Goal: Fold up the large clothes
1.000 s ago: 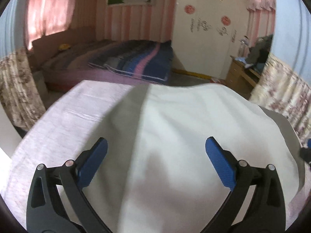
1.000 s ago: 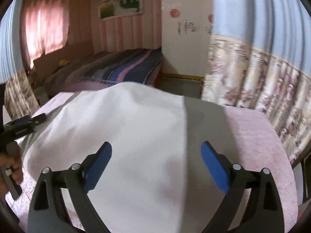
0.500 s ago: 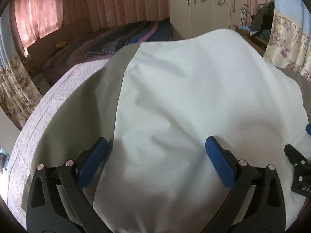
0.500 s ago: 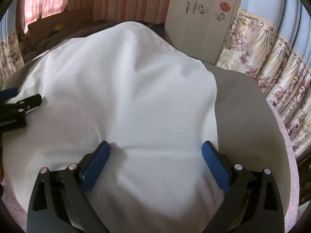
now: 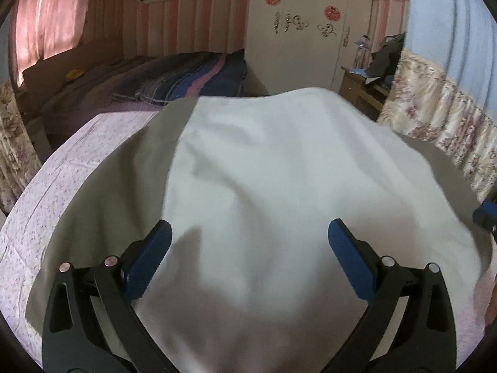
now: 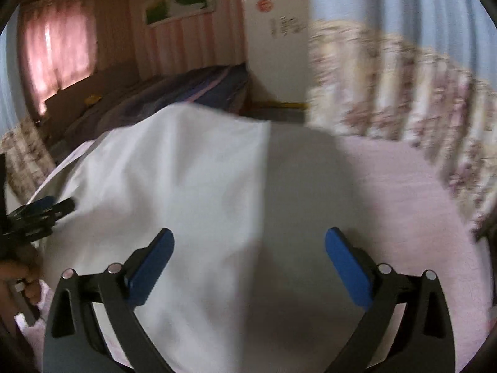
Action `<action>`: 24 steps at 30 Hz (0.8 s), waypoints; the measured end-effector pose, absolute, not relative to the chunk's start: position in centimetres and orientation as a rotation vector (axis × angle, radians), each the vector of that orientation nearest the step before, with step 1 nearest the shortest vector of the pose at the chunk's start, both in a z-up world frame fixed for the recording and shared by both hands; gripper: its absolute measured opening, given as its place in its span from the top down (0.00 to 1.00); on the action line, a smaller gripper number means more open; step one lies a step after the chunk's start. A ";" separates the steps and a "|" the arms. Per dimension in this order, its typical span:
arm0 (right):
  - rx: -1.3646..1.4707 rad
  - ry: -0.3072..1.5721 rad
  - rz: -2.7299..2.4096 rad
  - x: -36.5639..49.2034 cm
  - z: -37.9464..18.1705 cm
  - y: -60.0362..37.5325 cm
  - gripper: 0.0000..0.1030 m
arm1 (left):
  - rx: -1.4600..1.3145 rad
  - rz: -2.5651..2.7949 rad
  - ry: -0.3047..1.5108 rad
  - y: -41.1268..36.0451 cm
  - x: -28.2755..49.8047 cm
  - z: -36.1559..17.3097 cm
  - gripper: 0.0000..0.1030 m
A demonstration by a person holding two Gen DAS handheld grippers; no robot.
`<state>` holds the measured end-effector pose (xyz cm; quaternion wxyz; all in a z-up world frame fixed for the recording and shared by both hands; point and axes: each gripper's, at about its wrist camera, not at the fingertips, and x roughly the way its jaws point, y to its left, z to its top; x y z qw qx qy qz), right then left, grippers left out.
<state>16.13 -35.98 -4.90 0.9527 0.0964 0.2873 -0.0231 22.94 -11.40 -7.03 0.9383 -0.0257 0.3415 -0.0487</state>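
A large white and grey garment (image 5: 279,186) lies spread over a pink-covered table (image 5: 62,186); it has a white middle panel and grey side parts. It also shows in the right wrist view (image 6: 186,202), blurred. My left gripper (image 5: 248,248) is open and empty above its near white part. My right gripper (image 6: 248,258) is open and empty over the seam between white and grey. The left gripper (image 6: 40,211) shows at the left edge of the right wrist view, beside the garment. A tip of the right gripper (image 5: 484,214) shows at the right edge of the left wrist view.
A bed with a striped blue and pink blanket (image 5: 186,77) stands beyond the table. A white wardrobe (image 5: 304,31) and a wooden cabinet (image 5: 363,90) are at the back right. Flowered curtains (image 5: 435,124) hang to the right, close to the table (image 6: 403,186).
Both grippers have tilted up and drawn back from the garment, so more of the room shows. The right wrist view is swinging and blurred. Both stay open.
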 end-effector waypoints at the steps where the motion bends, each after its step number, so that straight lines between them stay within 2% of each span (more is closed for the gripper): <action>1: 0.215 0.577 -0.050 16.2 -5.0 -37.9 0.02 | -0.051 -0.109 0.691 -12.0 22.7 -6.7 0.03; 7: 0.296 0.741 0.044 20.0 -7.9 -43.6 0.02 | -0.035 -0.102 0.703 -15.0 23.5 -5.2 0.03; 13: 0.259 0.848 0.192 22.2 -11.3 -38.5 0.03 | -0.058 -0.127 0.766 -16.7 25.4 -6.7 0.03; 16: 0.234 0.839 0.168 22.7 -12.1 -36.9 0.02 | -0.100 -0.117 0.749 -16.6 25.4 -7.5 0.03; 18: 0.243 0.834 0.179 22.6 -11.9 -36.7 0.07 | -0.120 -0.131 0.757 -16.5 25.5 -8.0 0.03; 20: 0.241 0.816 0.192 22.0 -11.7 -36.3 0.19 | -0.103 -0.141 0.768 -16.8 25.6 -8.6 0.03; 21: 0.235 0.811 0.190 21.9 -11.4 -36.2 0.21 | -0.090 -0.145 0.771 -17.0 25.6 -8.9 0.03; 23: 0.235 0.796 0.187 21.5 -11.1 -36.1 0.34 | -0.068 -0.140 0.775 -17.2 25.6 -9.2 0.03; 24: 0.239 0.786 0.183 21.5 -10.9 -36.3 0.37 | -0.058 -0.135 0.779 -17.4 25.8 -9.2 0.03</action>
